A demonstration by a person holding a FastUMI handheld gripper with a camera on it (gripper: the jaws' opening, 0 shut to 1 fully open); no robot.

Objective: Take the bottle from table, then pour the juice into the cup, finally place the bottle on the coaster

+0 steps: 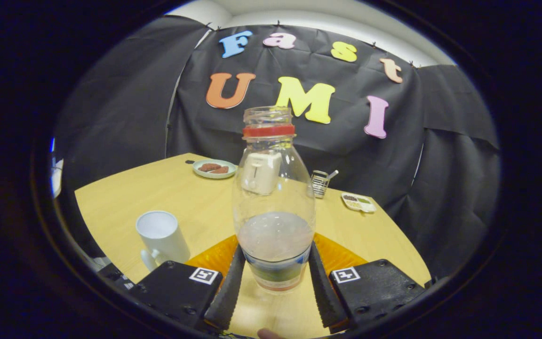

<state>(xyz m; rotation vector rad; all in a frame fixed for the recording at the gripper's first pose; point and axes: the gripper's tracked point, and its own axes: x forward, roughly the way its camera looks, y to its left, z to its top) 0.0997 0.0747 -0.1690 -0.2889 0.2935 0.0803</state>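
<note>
I am holding the clear plastic bottle with the red neck ring (273, 197) between the two fingers of my gripper (274, 278). Both fingers are pressing on its lower body, at the height of the printed label band, so the gripper is closed on it at a medium width. The bottle is standing upright between the fingers, and I cannot tell if its base is touching the pale wooden table (167, 193) or is just above it. The mouth of the bottle is open, with no cap on it.

Behind the bottle base, the round orange coaster (339, 256) is lying on the table. The white ceramic cup with a handle (162, 238) is standing near the left finger, a little ahead of it, and it is looking empty.

The bottle is filled with cloudy juice only in its lower part, so I am judging it rather light, with the weight low. The thin plastic wall is smooth and will probably bend under a strong squeeze, so it may slip when I am tilting it. I think the low grip near the label is good, because the liquid is there and the body is widest.
</note>
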